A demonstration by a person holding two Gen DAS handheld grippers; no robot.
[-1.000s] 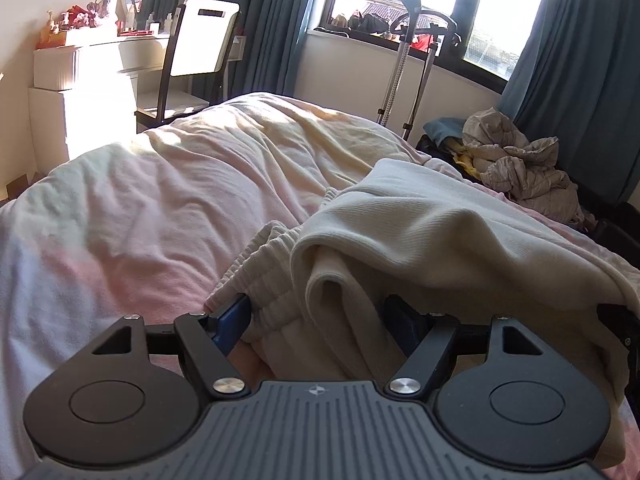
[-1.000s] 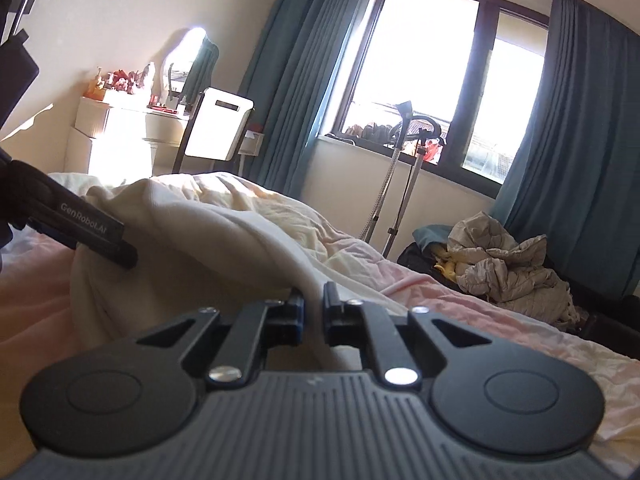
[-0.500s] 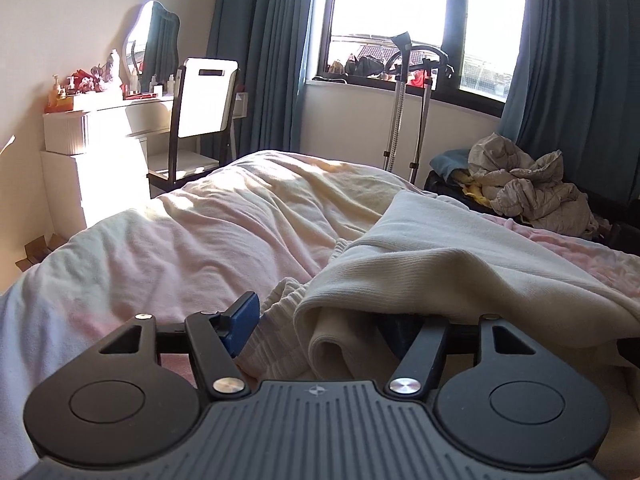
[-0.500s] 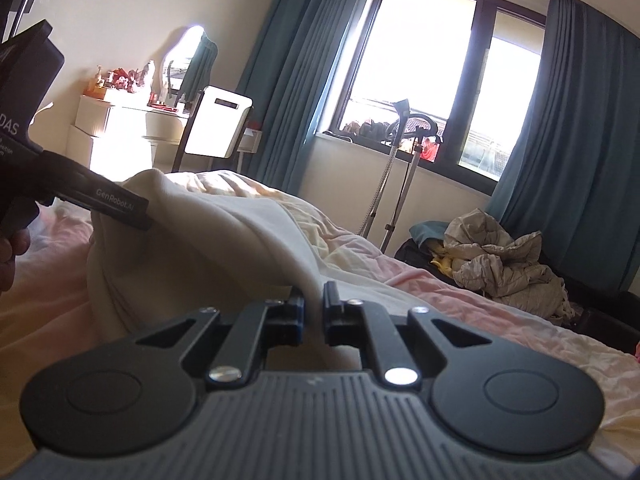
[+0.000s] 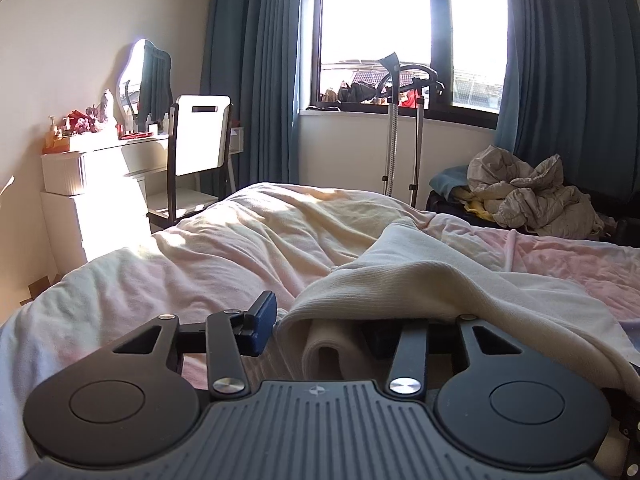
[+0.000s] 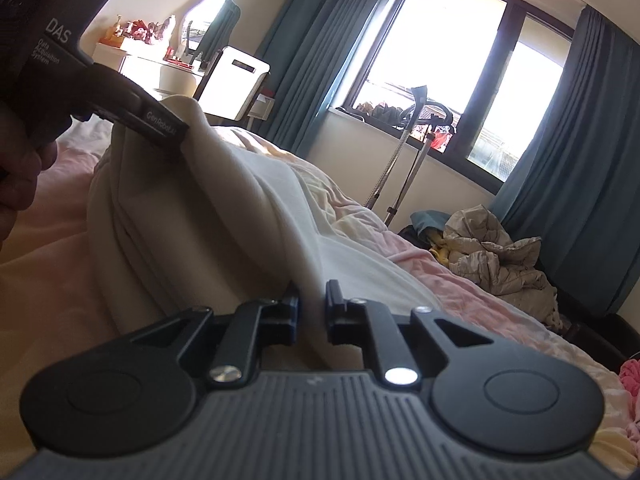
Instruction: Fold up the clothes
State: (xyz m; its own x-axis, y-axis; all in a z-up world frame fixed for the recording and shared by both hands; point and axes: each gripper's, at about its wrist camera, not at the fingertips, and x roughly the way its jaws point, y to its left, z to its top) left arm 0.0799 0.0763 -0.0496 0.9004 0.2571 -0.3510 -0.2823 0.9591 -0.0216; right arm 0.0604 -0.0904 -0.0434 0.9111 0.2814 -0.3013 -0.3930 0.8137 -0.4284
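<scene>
Garment: a cream knit garment (image 5: 420,280) lies bunched on a bed (image 5: 200,264) covered with a pale pink and yellow blanket, with a rolled fold of it reaching into the near foreground of the left wrist view.

Left gripper fingers: the left gripper (image 5: 320,332) has its jaws partly spread and closing, with the rolled fold of cloth between them. The blue-padded left finger (image 5: 262,322) stands clear of the fabric; the other finger is buried under the cloth, so contact there cannot be told.

Left gripper pose: it points forward and slightly down over the bed. In the right wrist view its dark body (image 6: 132,114) reaches in from the upper left, its tip sunk into a raised peak of the garment (image 6: 208,184), with a person's hand (image 6: 16,184) on its handle.

Right gripper fingers: the right gripper (image 6: 312,312) has its jaws nearly together and easing apart, with a thin ridge of the cream fabric between them and running up and away.

Right gripper pose: it sits low, aimed slightly downward across the bed, its view tilted.

Surroundings: a window (image 5: 400,28) with teal curtains (image 5: 256,64), a white chair (image 5: 202,140) and a heap of crumpled bedding (image 5: 532,196) beyond the bed.
</scene>
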